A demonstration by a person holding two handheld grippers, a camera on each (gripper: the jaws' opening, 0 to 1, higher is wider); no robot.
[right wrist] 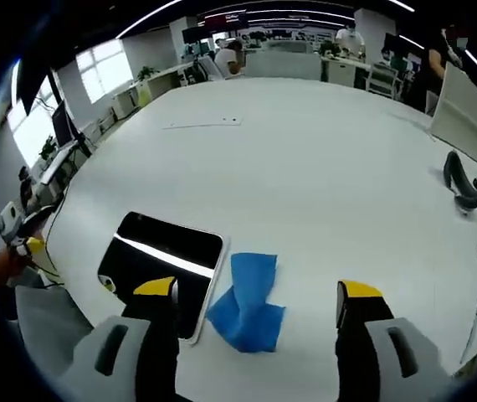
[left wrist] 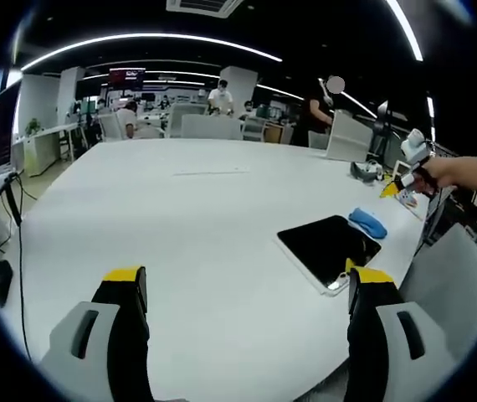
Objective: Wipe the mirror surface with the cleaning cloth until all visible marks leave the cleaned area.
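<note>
Cloth (right wrist: 248, 301) lies beside mirror (right wrist: 161, 266) between right claw's (right wrist: 257, 301) spread jaws.

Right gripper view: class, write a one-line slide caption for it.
Open right gripper hovers over a crumpled blue cleaning cloth lying beside a dark mirror on a white table.

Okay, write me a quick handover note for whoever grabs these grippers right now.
Left gripper: jaws open, empty, held above the white table.
Right gripper: jaws open, empty, poised over the blue cleaning cloth.
The mirror lies flat near the table edge, with the cloth crumpled right beside it.
Done: nothing visible yet; the cloth is not picked up.
Left: grip the cloth, wipe the mirror surface until marks are gone, keep both things in view.
</note>
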